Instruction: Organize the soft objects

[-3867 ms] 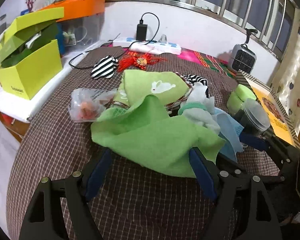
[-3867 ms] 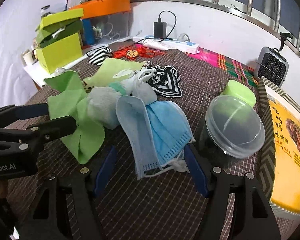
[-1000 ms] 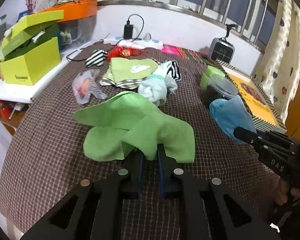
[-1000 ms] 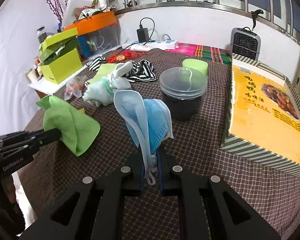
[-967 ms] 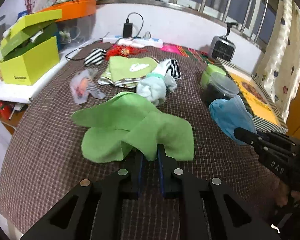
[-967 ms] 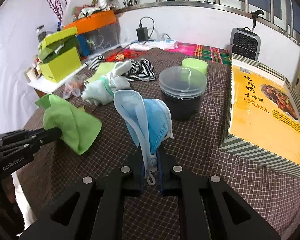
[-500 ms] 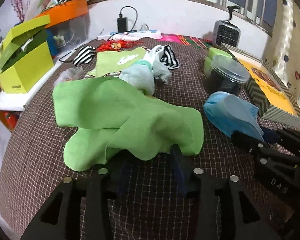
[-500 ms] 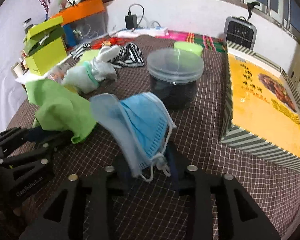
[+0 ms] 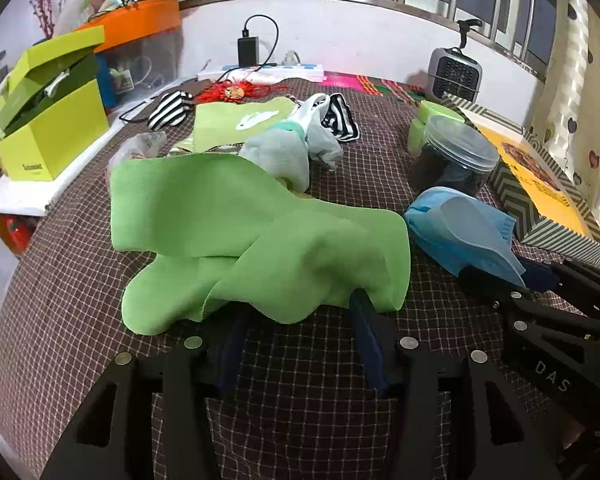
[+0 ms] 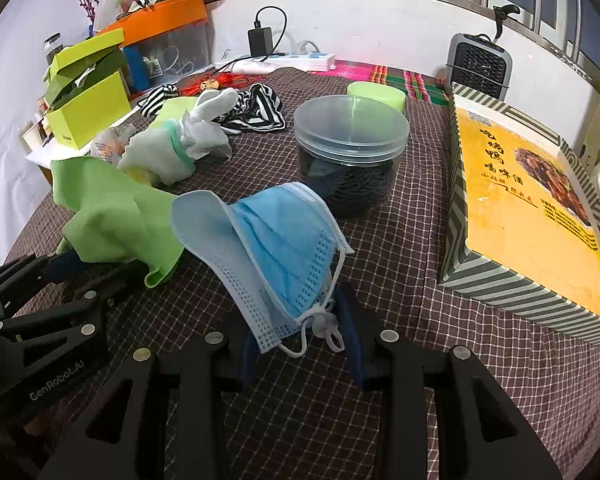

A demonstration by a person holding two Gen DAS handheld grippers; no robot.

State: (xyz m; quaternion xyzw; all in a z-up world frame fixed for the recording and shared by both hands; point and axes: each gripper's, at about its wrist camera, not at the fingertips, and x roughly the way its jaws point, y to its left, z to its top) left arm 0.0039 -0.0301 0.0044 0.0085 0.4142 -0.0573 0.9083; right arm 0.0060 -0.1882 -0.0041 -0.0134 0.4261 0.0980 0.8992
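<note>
A green cloth [image 9: 236, 236] lies crumpled on the checked tablecloth, its near edge draped over the tips of my left gripper [image 9: 296, 320], which is open. The cloth also shows in the right wrist view [image 10: 116, 216]. A blue face mask [image 10: 276, 252] lies on the table with its near edge and ear loops between the fingers of my right gripper [image 10: 300, 332], which is open. The mask also shows in the left wrist view [image 9: 460, 232]. A pale sock bundle [image 9: 288, 152] sits behind the cloth, and it shows in the right wrist view [image 10: 172, 148] too.
A lidded dark plastic tub [image 10: 350, 148] stands behind the mask. A yellow striped box [image 10: 532, 216] lies at the right. A folded green towel [image 9: 240, 122] and striped fabric [image 10: 256, 110] lie further back. A lime box [image 9: 48, 108] stands on the left.
Both grippers have opened. The green cloth and the blue mask, held pinched and raised a second ago, now lie spread on the table. Both grippers have dropped closer to the tablecloth.
</note>
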